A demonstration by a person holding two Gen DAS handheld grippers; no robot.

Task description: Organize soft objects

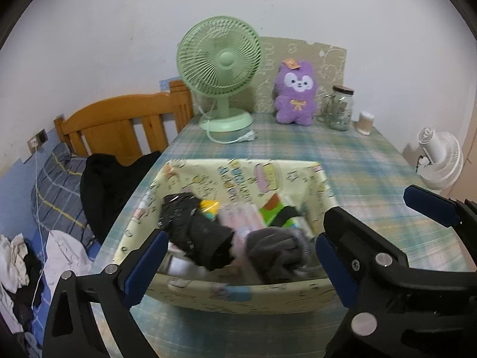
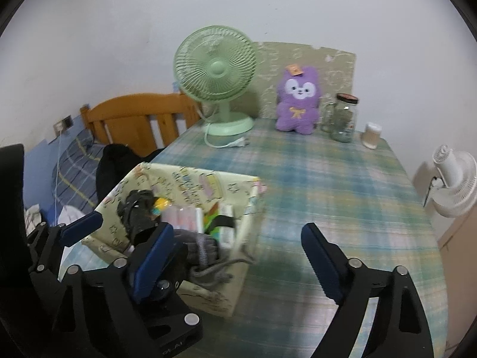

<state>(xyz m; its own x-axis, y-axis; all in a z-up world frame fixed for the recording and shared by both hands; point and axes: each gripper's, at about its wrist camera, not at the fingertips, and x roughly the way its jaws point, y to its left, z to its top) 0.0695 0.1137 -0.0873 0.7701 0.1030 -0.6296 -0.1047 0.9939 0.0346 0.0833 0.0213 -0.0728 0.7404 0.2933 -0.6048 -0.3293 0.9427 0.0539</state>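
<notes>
Both of your grippers stand with jaws wide apart and nothing between the pads. The left gripper (image 1: 240,256) hangs over the near rim of the printed storage box (image 1: 238,298), framing its contents; the right gripper (image 2: 235,256) sits just beside the box's right wall, its left finger in front of the box's contents, its right finger over bare plaid tablecloth (image 2: 342,185).

Contents of the box: a black garment (image 1: 196,232) at the left, a rolled grey knit piece (image 1: 277,253) at the right with its cord trailing over the rim, and pink and green packets behind them. All lie inside the box, loosely heaped.

Step in hand, as judged: a release into the box looks complete, since neither tool holds anything and the soft pieces rest within the walls.

Next move: the purple plush toy (image 1: 295,95) sits upright at the far edge of the table, between the green desk fan (image 1: 220,59) and the glass jar (image 1: 340,110), well apart from the box. If it belongs with the rest, you must reach past the box and close on its body without brushing the jar.
</notes>
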